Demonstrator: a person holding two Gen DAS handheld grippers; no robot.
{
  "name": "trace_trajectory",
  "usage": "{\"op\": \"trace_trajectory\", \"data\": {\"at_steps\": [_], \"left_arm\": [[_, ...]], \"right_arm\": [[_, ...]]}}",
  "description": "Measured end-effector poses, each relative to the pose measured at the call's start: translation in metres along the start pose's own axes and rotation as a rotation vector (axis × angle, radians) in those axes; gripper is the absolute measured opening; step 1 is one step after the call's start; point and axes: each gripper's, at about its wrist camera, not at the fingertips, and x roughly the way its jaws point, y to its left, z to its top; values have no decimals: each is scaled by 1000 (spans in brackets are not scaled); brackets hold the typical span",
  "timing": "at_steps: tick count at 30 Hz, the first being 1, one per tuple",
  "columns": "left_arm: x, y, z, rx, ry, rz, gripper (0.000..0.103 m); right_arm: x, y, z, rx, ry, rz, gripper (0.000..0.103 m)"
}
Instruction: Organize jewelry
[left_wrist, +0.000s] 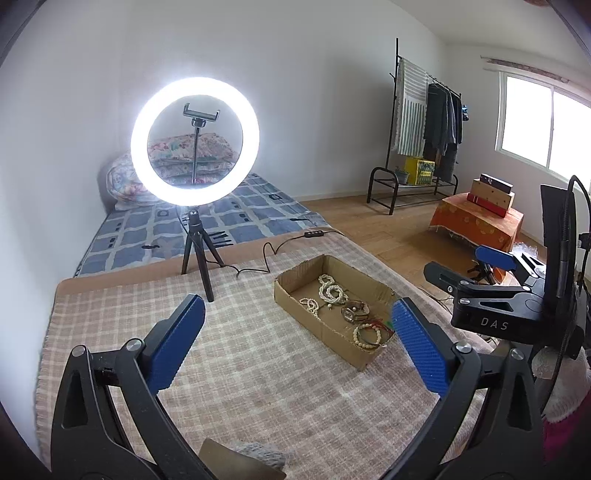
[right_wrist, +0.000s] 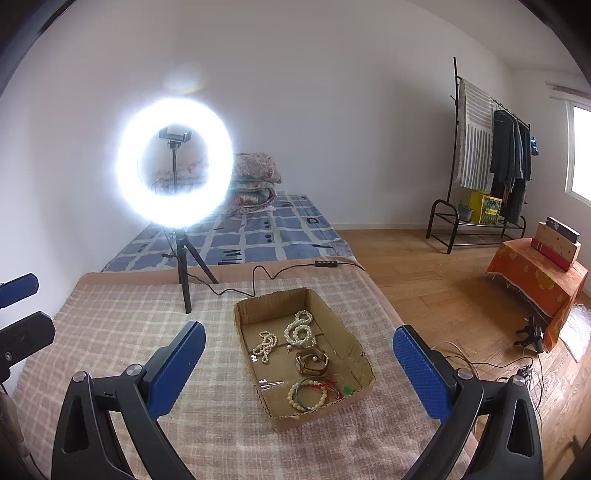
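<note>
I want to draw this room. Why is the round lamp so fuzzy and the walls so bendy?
In the right wrist view the ring light blooms into a soft white glare; in the left wrist view the ring light has crisper edges. Both views are fisheye, so the walls and the clothes rack curve.

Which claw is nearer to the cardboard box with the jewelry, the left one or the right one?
Right, slightly. The right claw frames the cardboard box between its open fingers. The left claw hangs more over the checked blanket, with the box by its right finger.
</note>
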Motion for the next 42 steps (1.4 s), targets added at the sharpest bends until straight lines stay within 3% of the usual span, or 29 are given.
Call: {"op": "trace_trajectory", "data": {"at_steps": [15,42], "left_arm": [[-3,3,-14,-10,30,14,103],[4,5,-18,-9,53,7,103]], "right_arm": [[-14,3,-4,-8,-79,-47,103],[-4,8,-6,-17,-54,-36,103]]}}
